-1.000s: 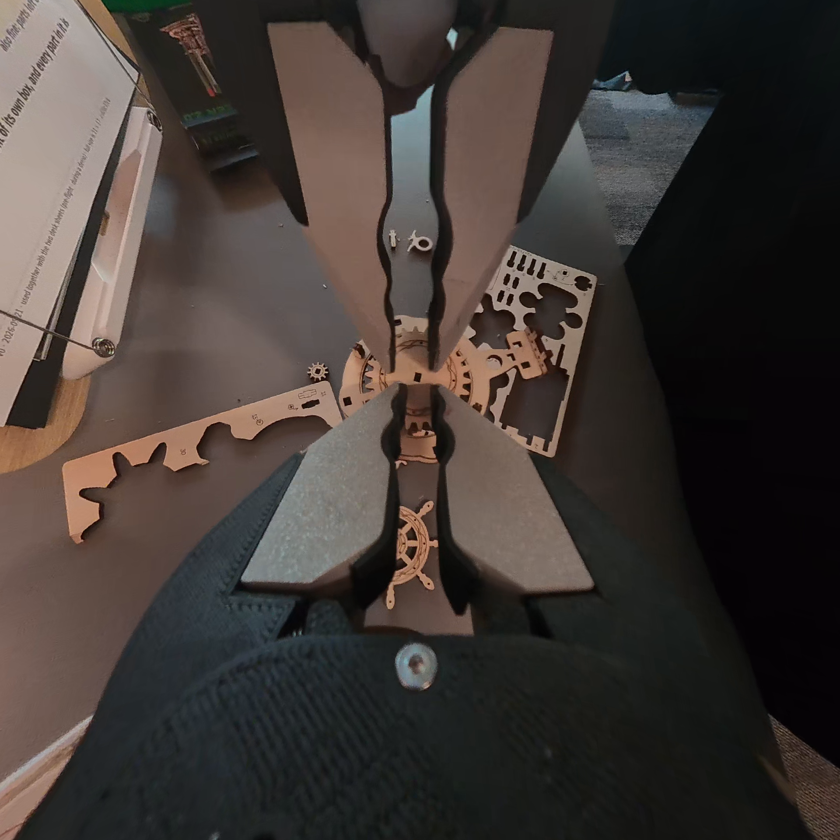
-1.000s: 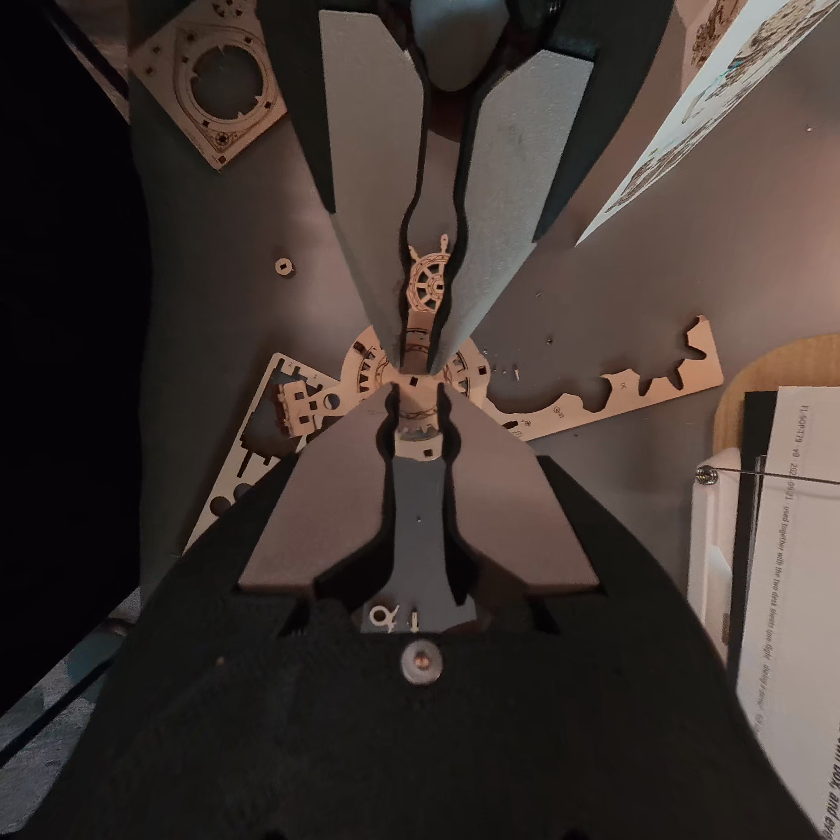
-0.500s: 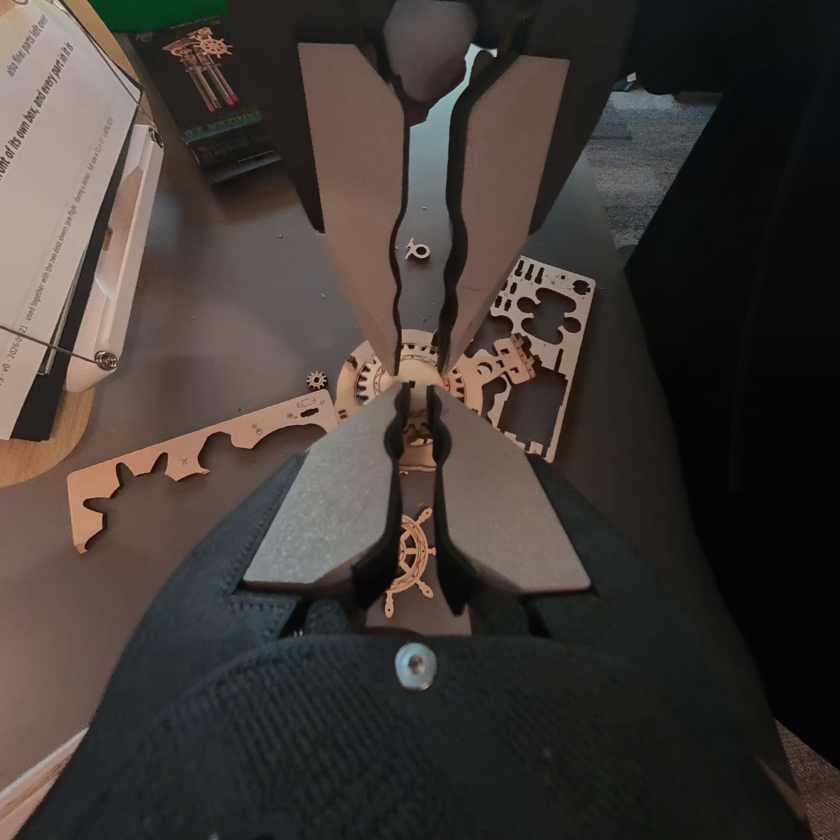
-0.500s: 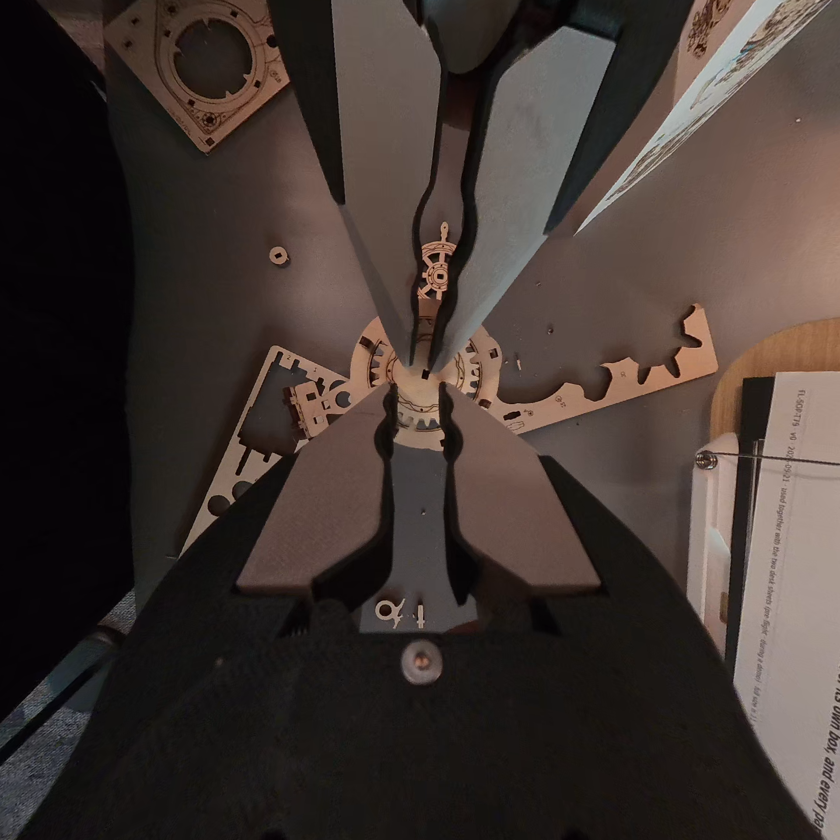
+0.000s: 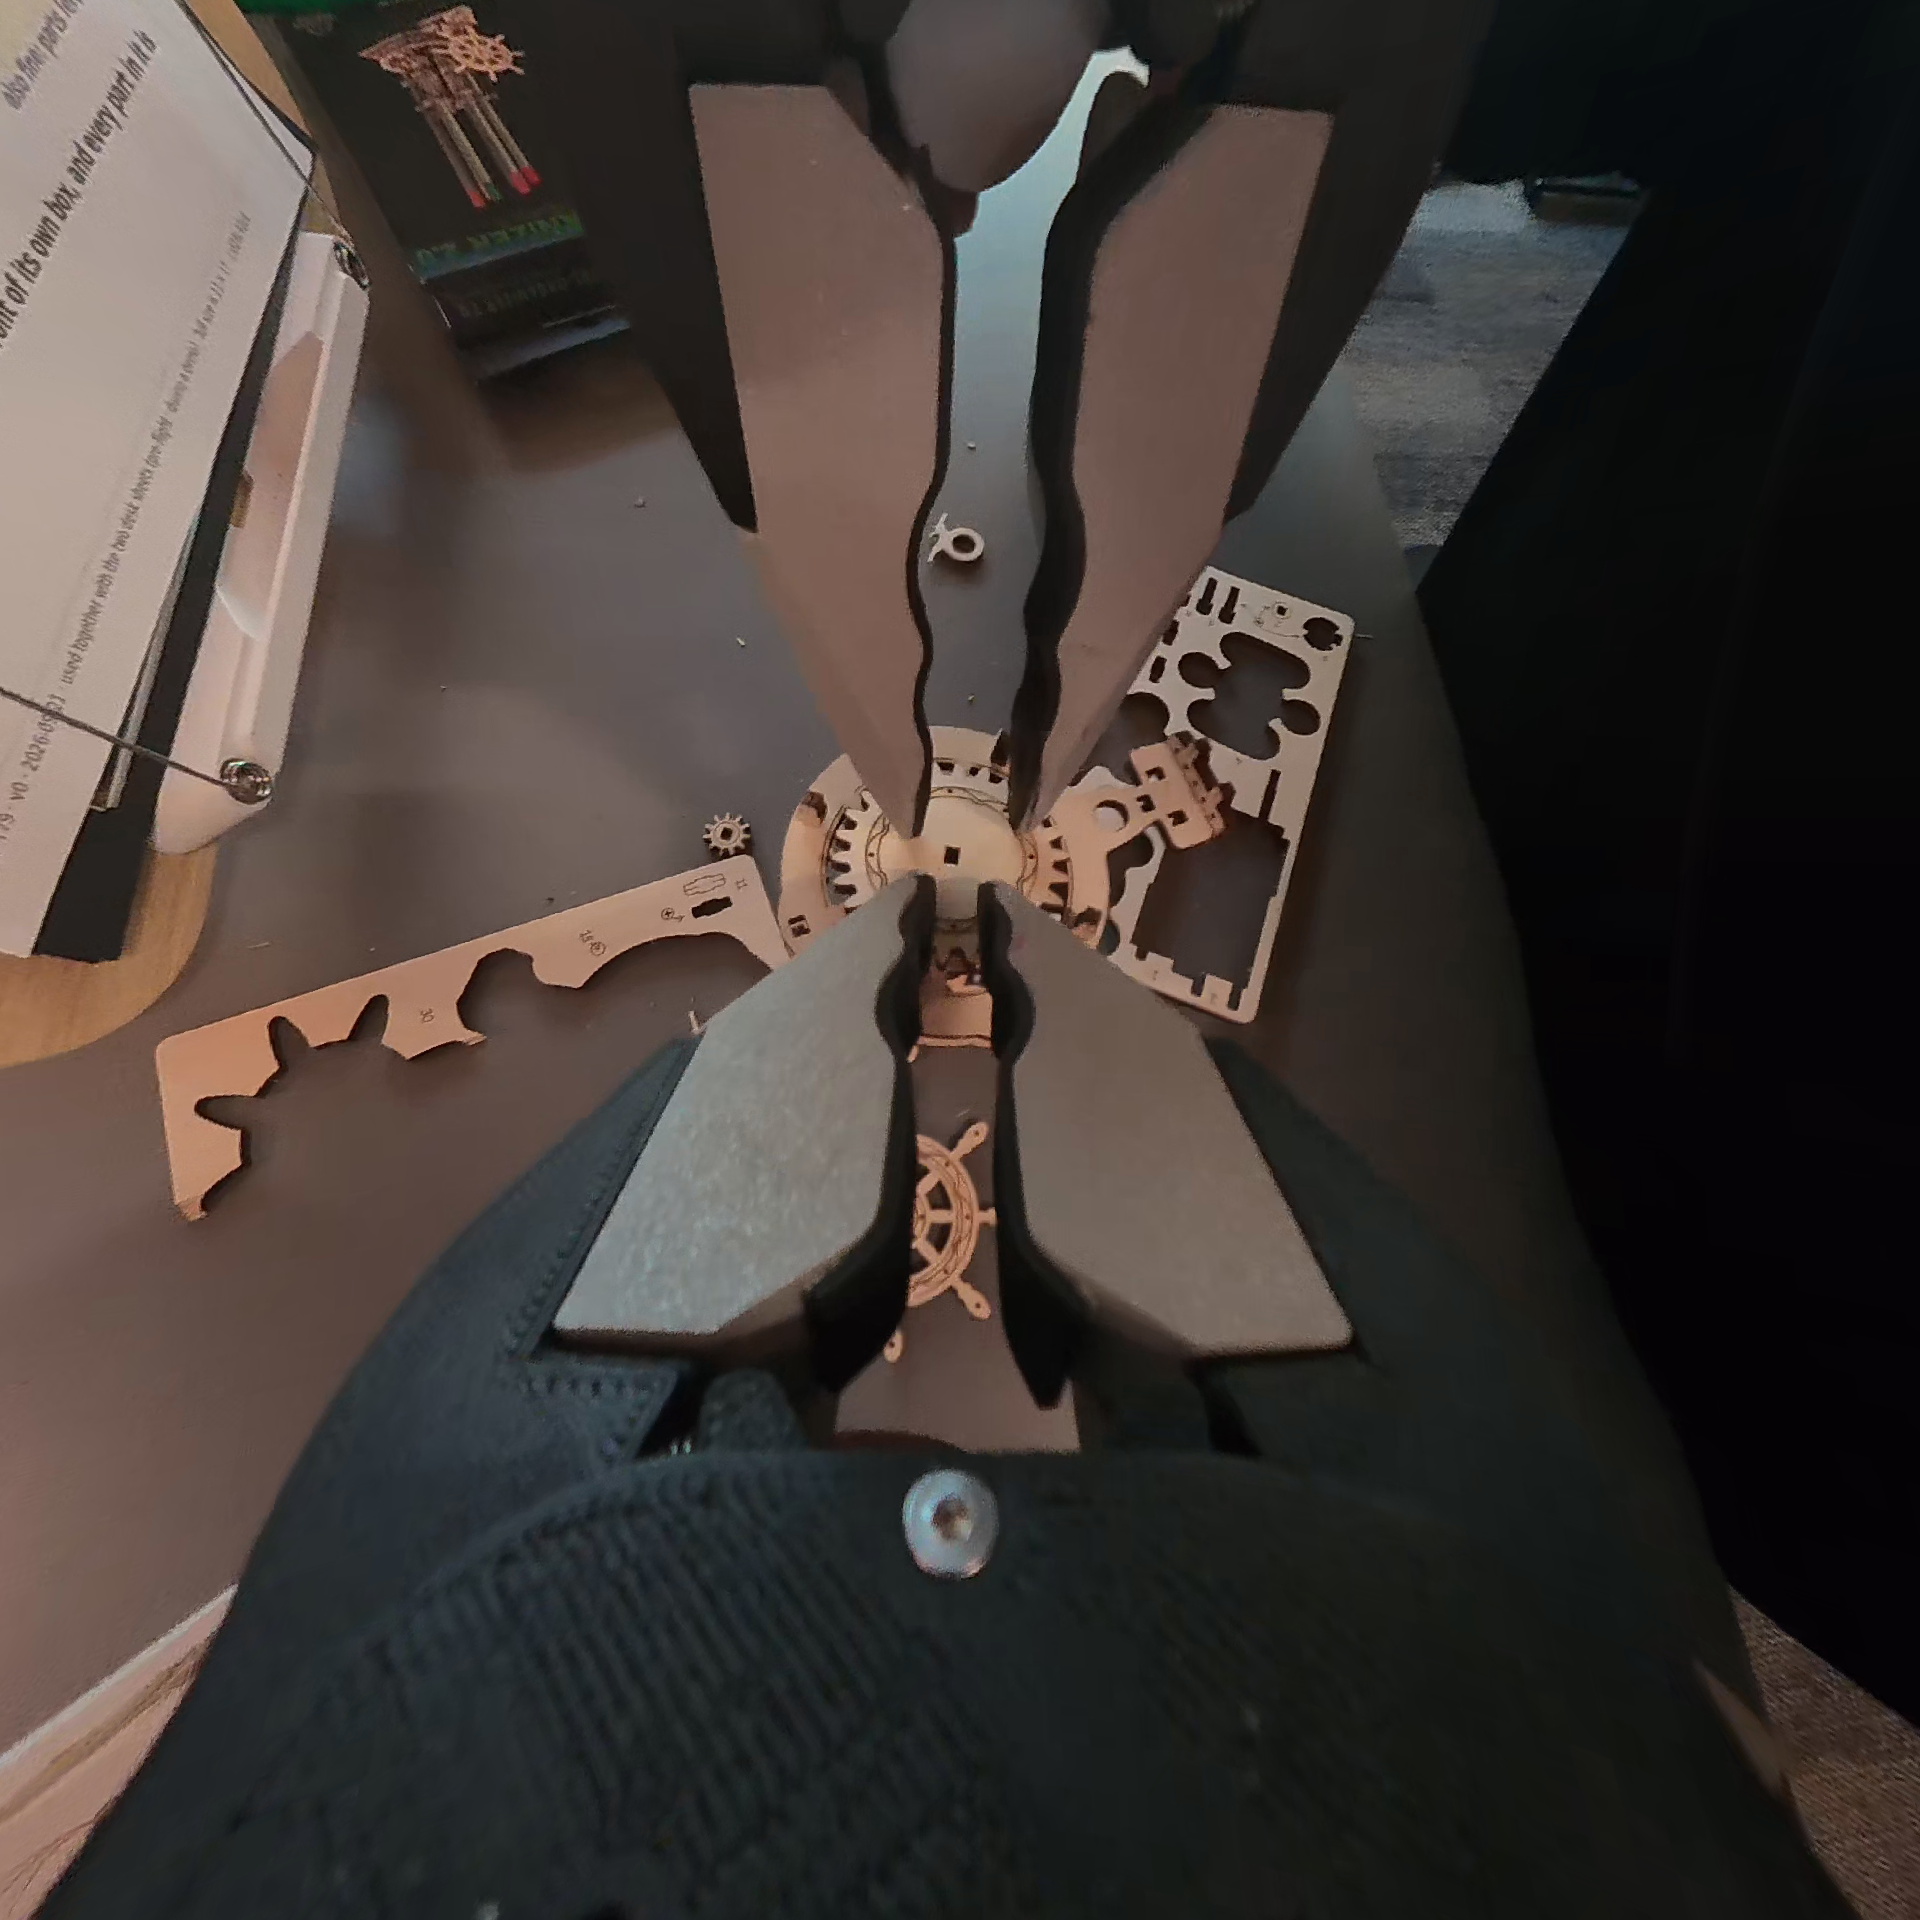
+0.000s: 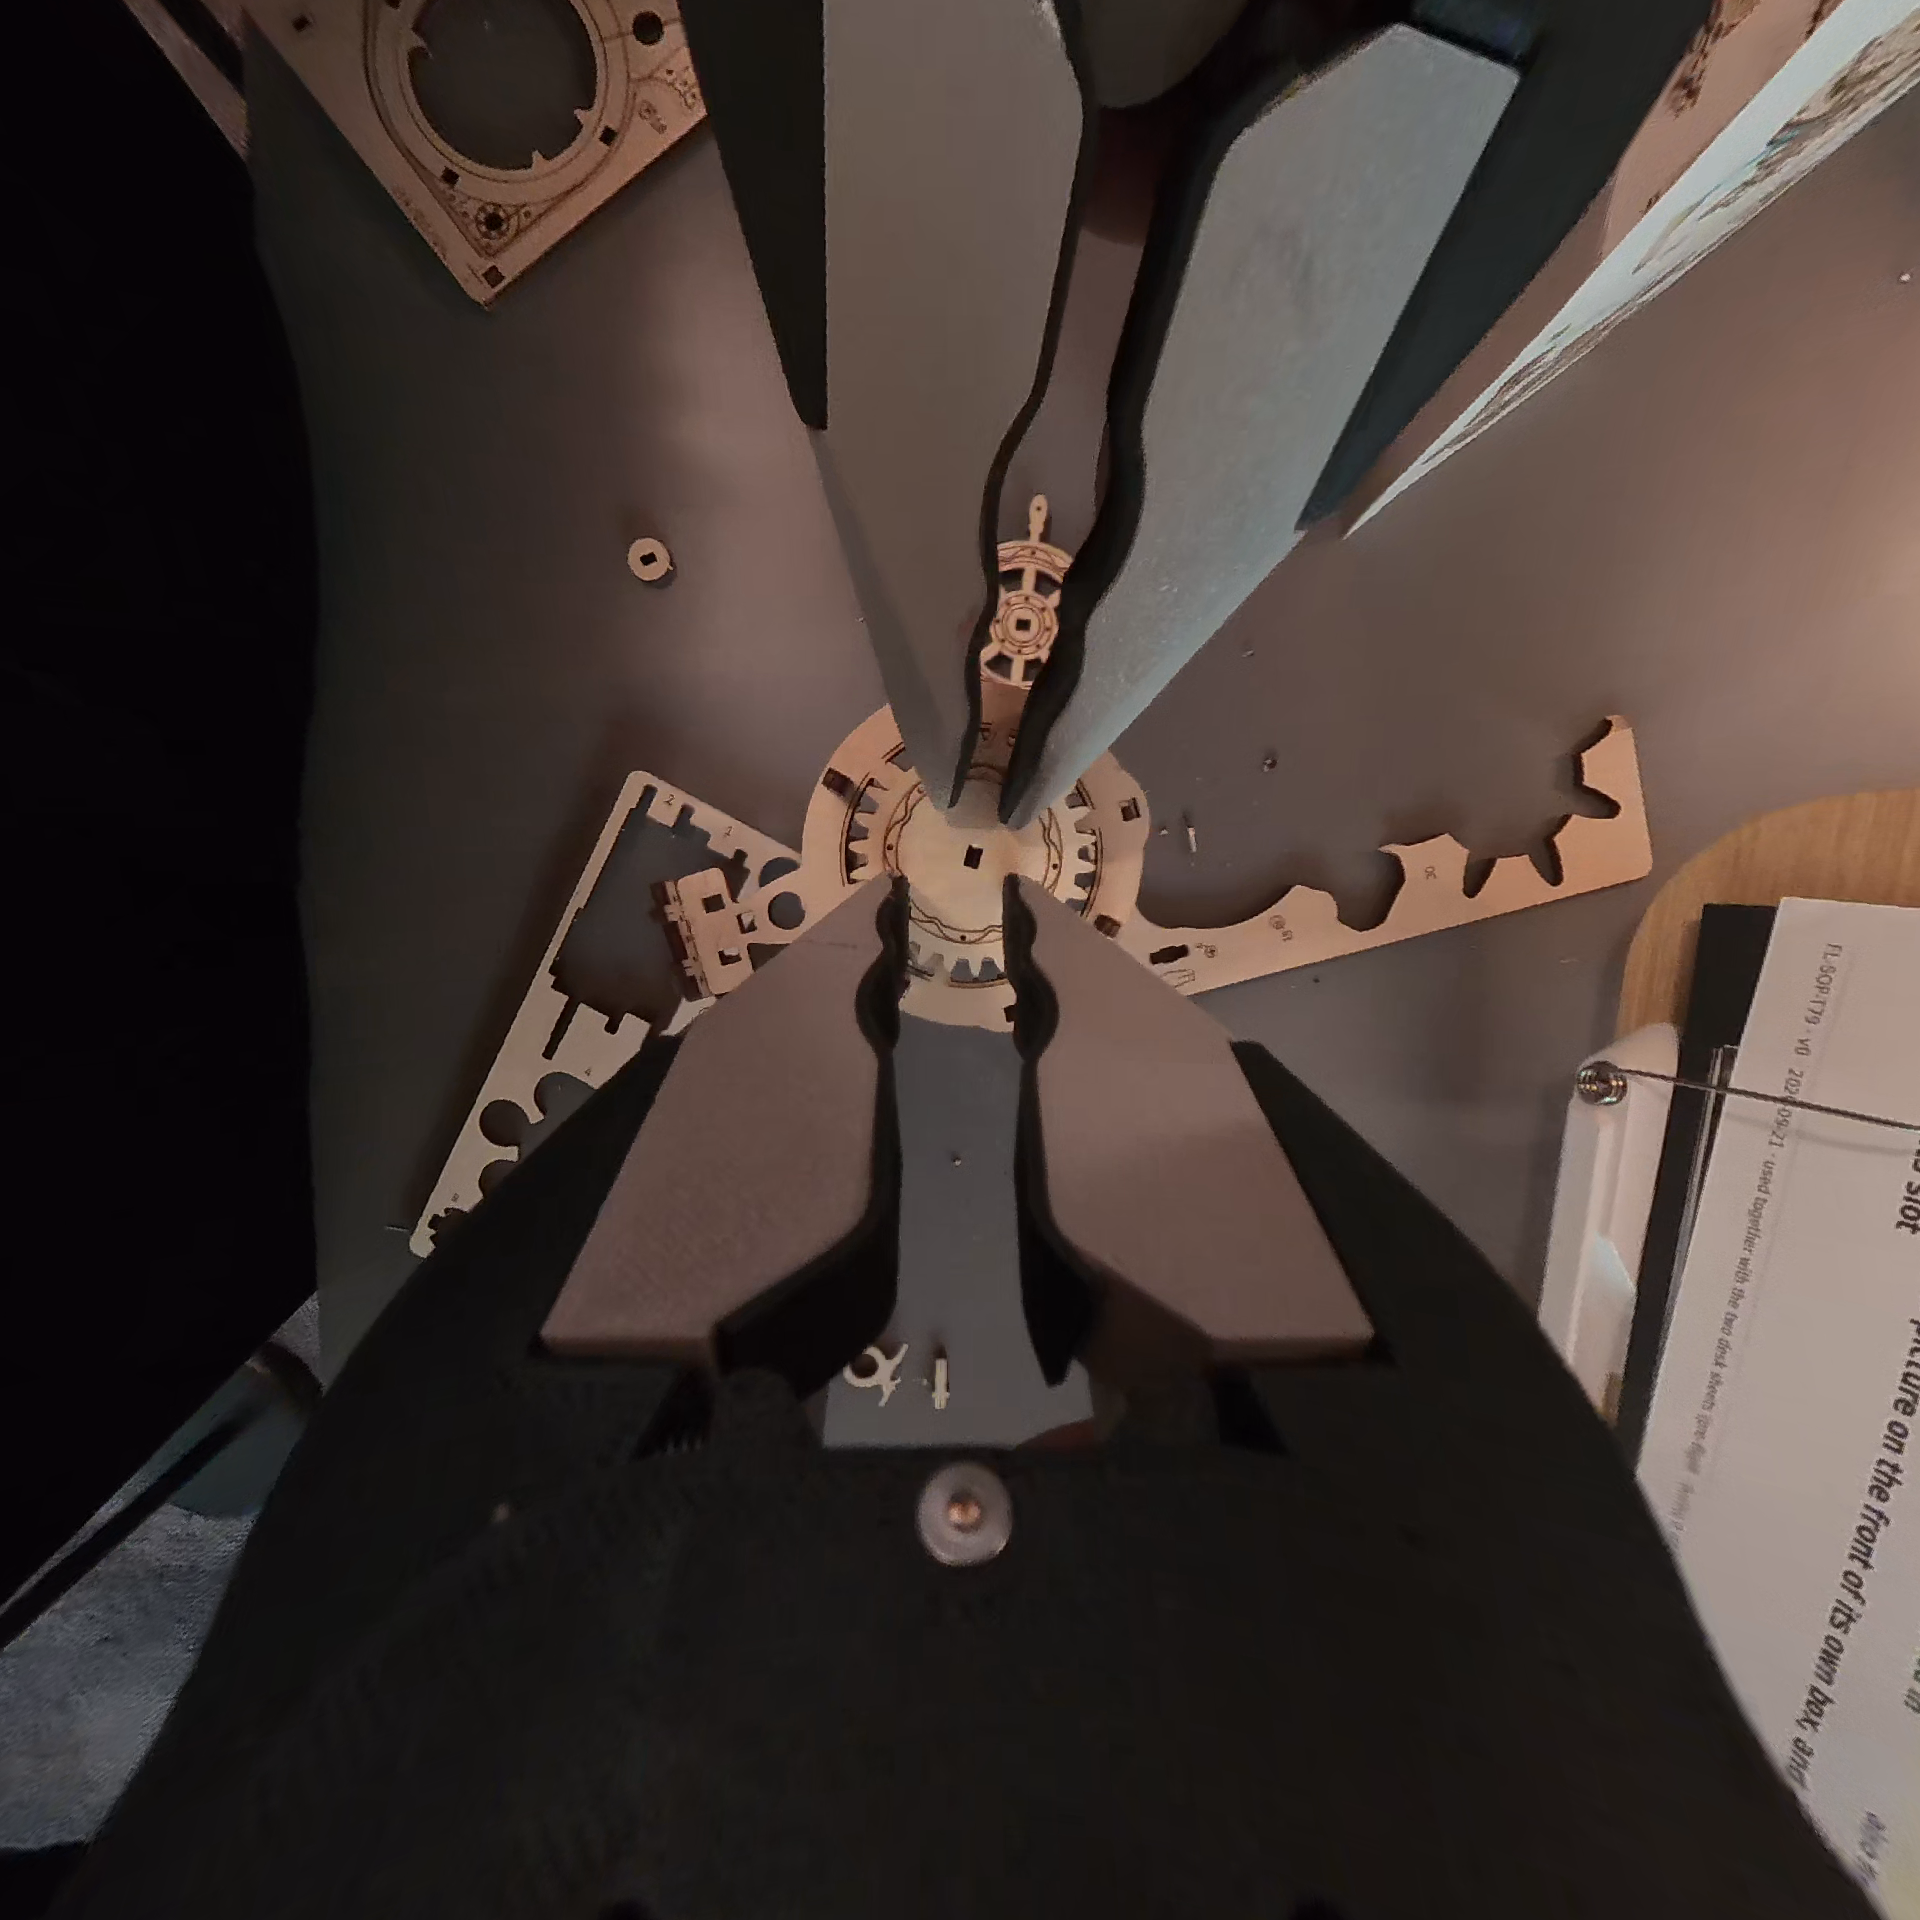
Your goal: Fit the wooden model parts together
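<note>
A round wooden gear ring (image 5: pixel 831 862) lies on the dark table (image 5: pixel 520 644), with a pale disc (image 5: pixel 951 854) with a square hole at its middle. My left gripper (image 5: pixel 951 888) comes from below, jaws a narrow gap apart, tips pinching the disc's near edge. My right gripper (image 5: pixel 968 821) faces it from above, tips on the far edge. In the right wrist view the disc (image 6: pixel 971 857) sits between the right gripper (image 6: pixel 954 883) and the left gripper (image 6: pixel 982 810). A ship's wheel part (image 5: pixel 951 1236) lies under my left gripper.
A toothed offcut strip (image 5: pixel 468 997) and a tiny gear (image 5: pixel 725 833) lie to the left. A punched-out sheet (image 5: pixel 1236 727) with a bracket piece (image 5: pixel 1174 790) lies to the right. A small loop part (image 5: pixel 958 542), a washer (image 6: pixel 651 559), a square frame sheet (image 6: pixel 499 125) and a paper stand (image 5: pixel 125 416) lie around. The tips of both grippers are at nearly the same place.
Both grippers have come down closer to the gear ring. The pale disc, earlier only a sliver between the tips, now shows centred on the ring with its square hole in view.
</note>
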